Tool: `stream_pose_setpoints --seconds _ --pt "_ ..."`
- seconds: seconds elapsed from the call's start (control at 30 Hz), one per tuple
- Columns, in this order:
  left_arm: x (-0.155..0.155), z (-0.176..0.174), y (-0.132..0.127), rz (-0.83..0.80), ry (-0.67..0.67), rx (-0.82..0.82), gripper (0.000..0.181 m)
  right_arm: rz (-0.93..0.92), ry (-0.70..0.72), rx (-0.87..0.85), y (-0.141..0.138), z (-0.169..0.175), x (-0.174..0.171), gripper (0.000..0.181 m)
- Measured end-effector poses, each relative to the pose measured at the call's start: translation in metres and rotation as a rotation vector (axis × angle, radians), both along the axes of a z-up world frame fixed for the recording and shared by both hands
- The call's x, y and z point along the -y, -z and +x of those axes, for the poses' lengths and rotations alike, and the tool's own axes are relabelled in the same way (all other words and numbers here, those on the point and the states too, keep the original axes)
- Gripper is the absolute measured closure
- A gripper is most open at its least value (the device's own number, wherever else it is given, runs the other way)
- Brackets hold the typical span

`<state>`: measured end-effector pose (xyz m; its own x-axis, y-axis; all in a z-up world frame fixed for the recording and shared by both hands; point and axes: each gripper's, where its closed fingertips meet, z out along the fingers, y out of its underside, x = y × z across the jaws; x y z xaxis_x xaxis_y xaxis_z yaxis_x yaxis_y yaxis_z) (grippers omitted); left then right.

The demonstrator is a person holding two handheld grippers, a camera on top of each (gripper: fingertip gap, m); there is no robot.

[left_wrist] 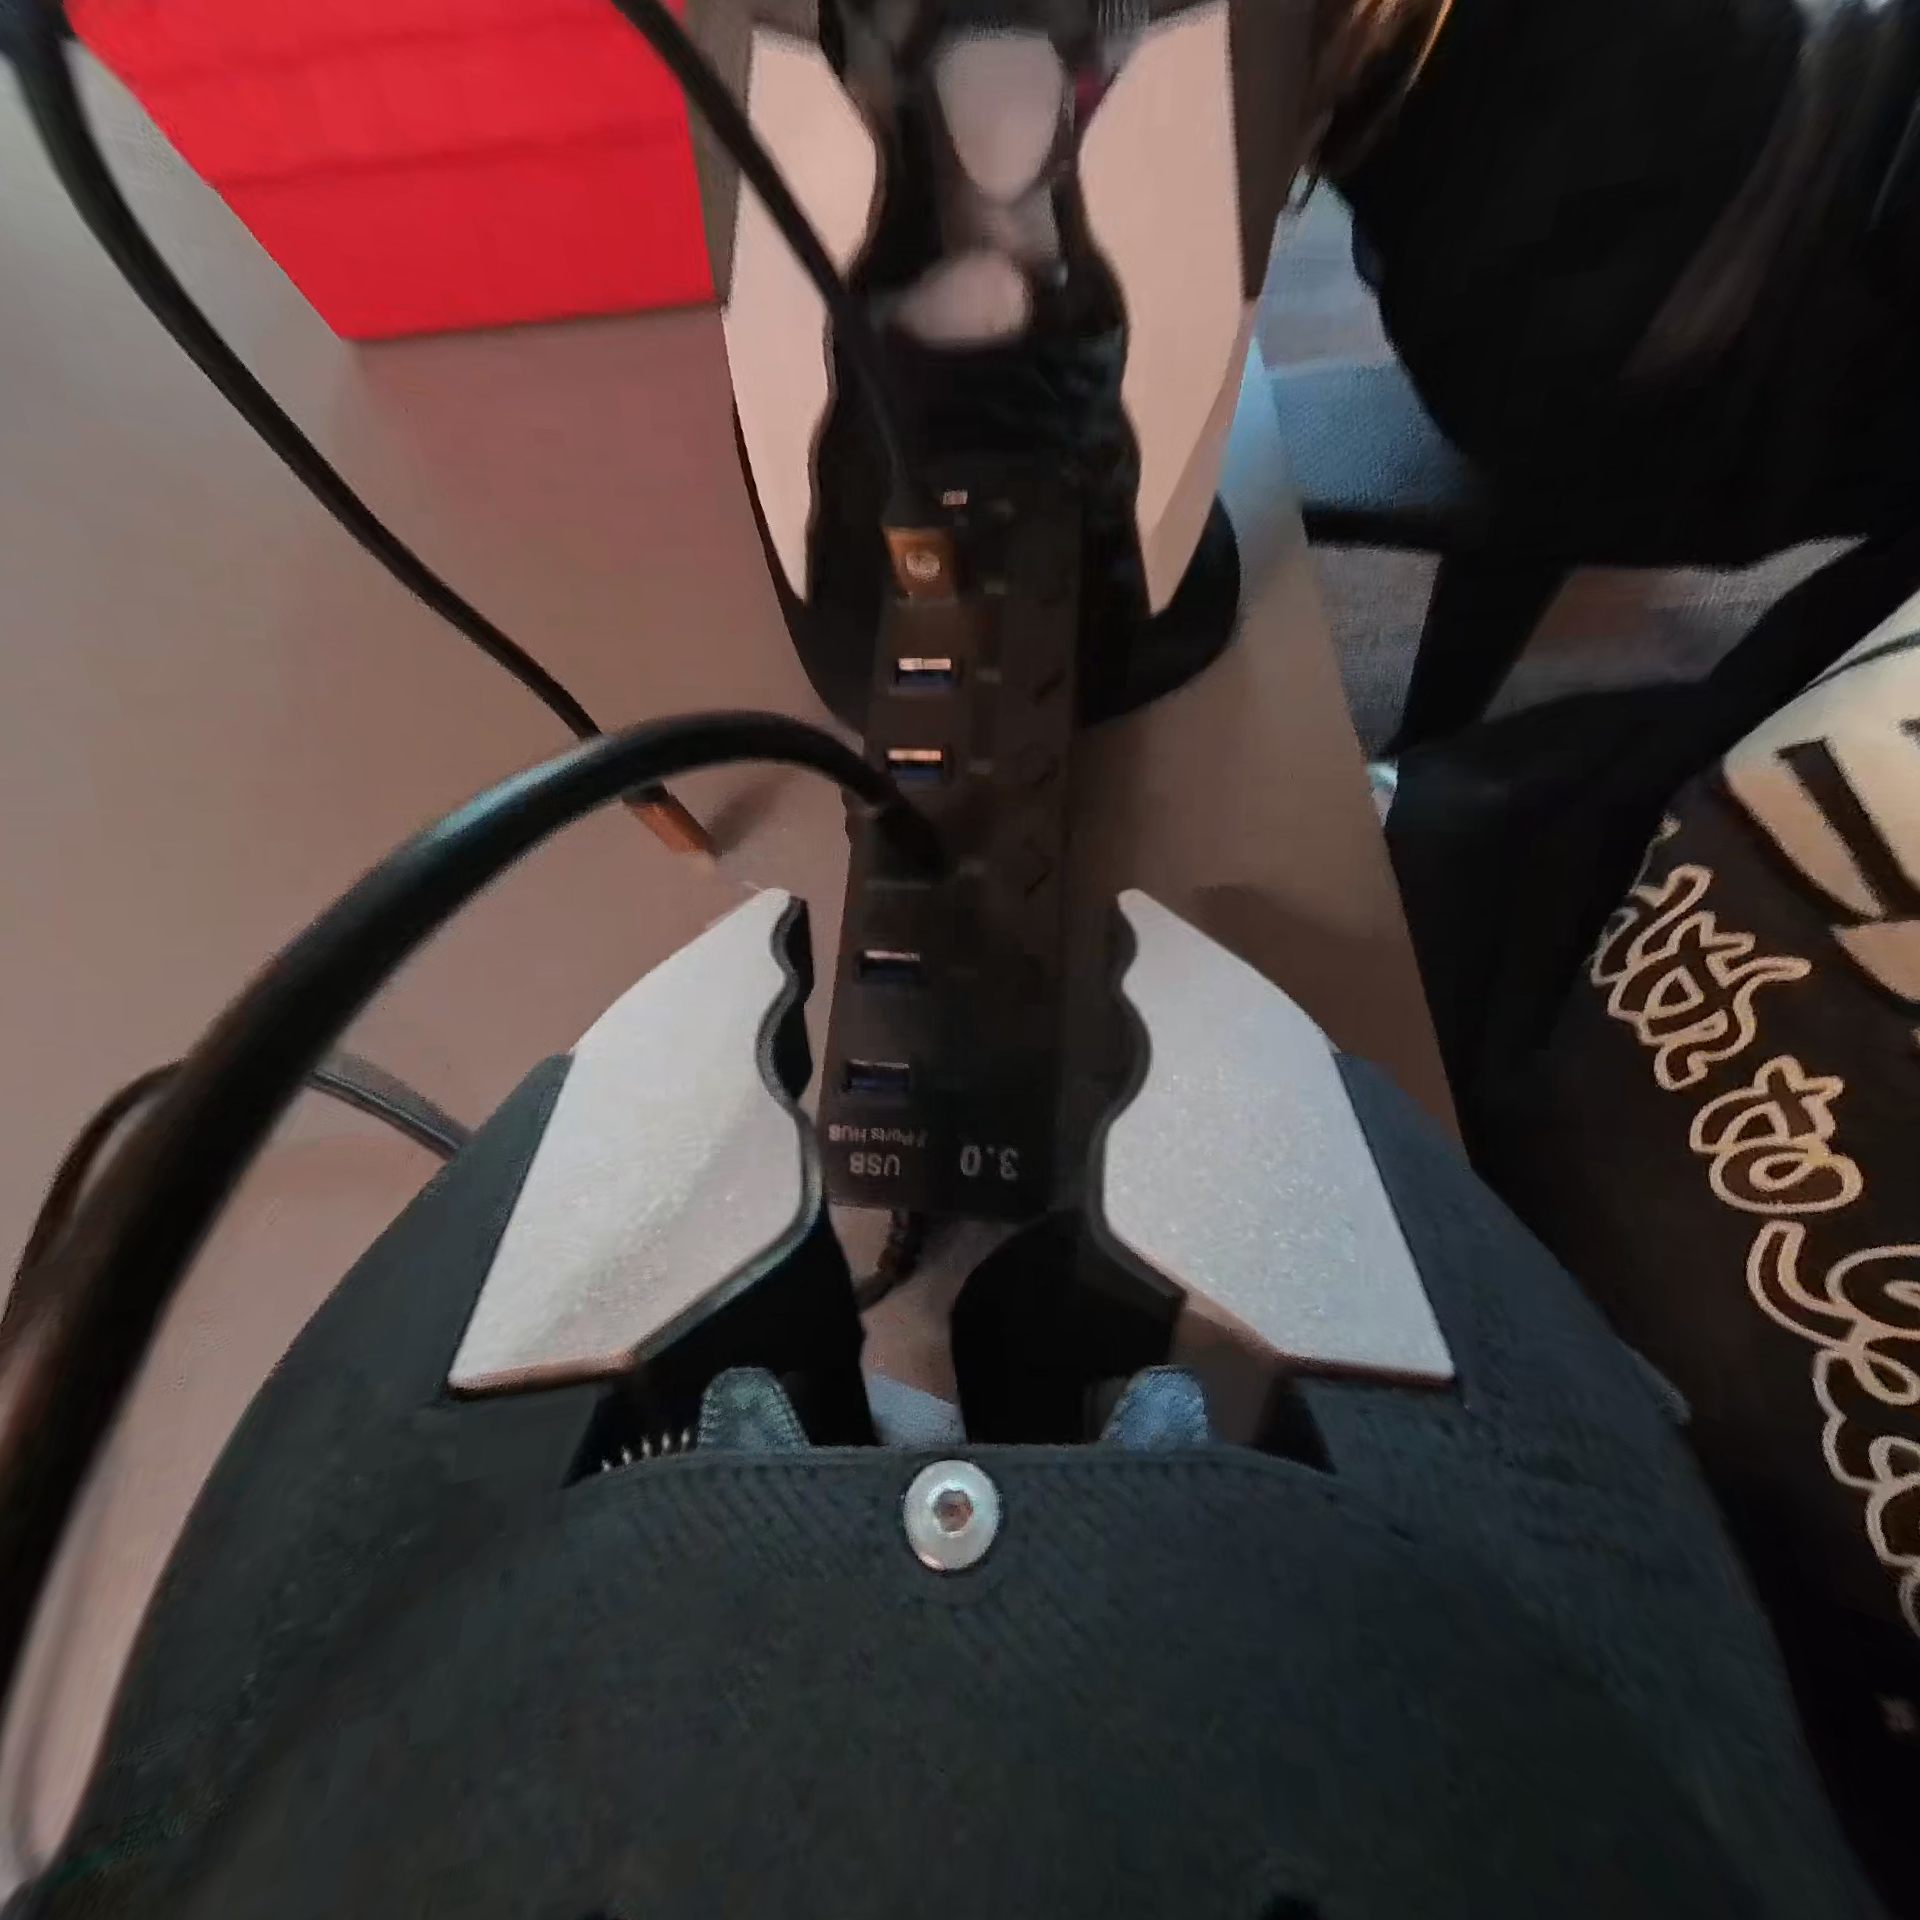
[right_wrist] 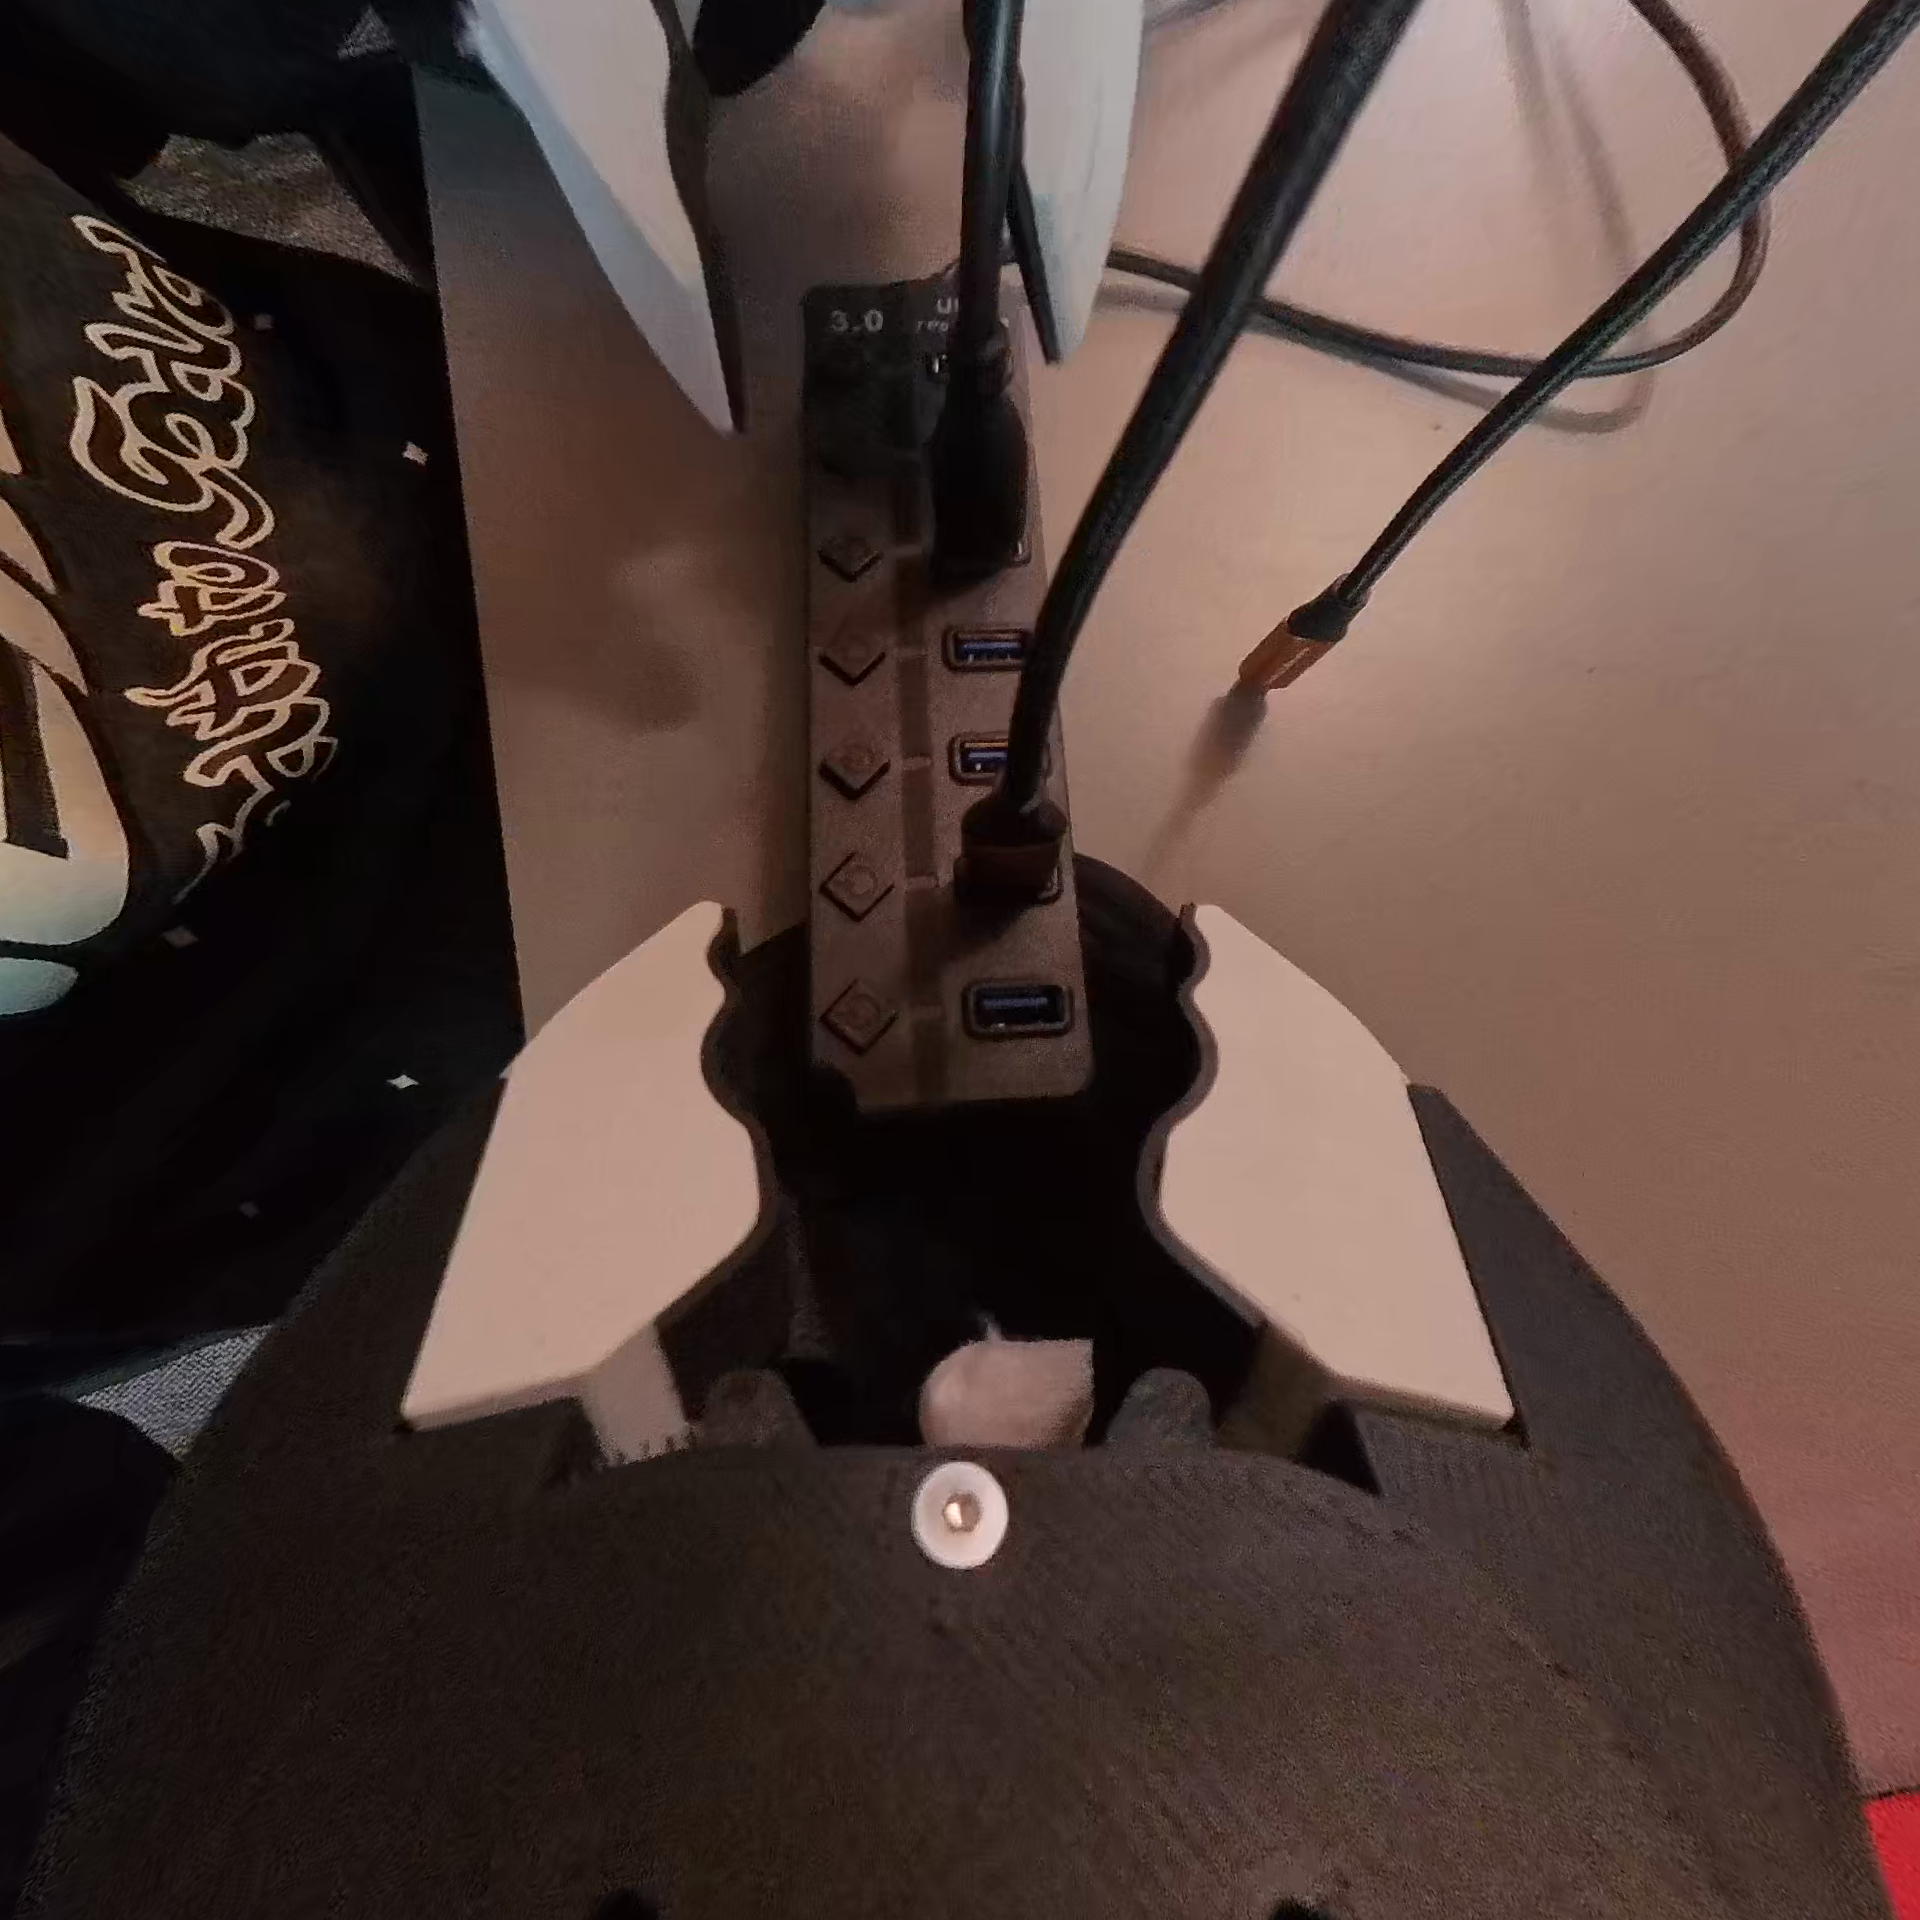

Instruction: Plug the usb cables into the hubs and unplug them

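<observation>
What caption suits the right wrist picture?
Open right gripper straddles a black USB hub with two cables plugged in.

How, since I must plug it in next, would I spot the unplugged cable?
Start at the black hub on the tan table. Right of it in the right wrist view lies a braided cable whose gold plug is free; its neighbours sit in ports.

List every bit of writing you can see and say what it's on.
I won't quote writing; this is where it stands.
USB hub: small white print at the end held in the left gripper.
Person's black garment: large cream ornamental lettering.
Nothing else shows writing.
</observation>
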<state>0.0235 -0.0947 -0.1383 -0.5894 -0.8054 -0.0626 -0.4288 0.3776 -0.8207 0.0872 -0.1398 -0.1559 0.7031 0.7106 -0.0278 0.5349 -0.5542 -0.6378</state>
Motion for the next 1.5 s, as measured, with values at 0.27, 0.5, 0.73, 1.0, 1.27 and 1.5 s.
stream_pose_setpoints --seconds 0.27,0.5,0.73,1.0,1.27,1.5 --pt "-0.013 -0.001 0.044 0.166 -0.039 -0.173 0.118 -0.02 -0.034 0.014 0.015 -0.015 -0.009 0.102" --pt "-0.016 -0.004 0.041 0.162 -0.042 -0.169 0.127 0.016 -0.045 0.166 0.028 -0.017 -0.022 0.118" --pt "-0.036 0.018 -0.014 0.456 -0.152 0.29 0.125 0.416 0.011 0.577 -0.022 0.005 -0.048 0.117" --pt "-0.041 0.011 -0.091 0.575 -0.302 0.808 0.117 0.823 0.122 1.037 -0.101 0.005 -0.054 0.117" --pt "-0.027 -0.007 -0.109 0.428 -0.257 0.92 0.138 0.971 0.43 1.093 -0.181 0.052 -0.027 0.117" --pt "-0.027 -0.005 -0.095 0.181 -0.215 0.765 0.146 1.097 0.685 1.098 -0.259 0.097 0.013 0.117"
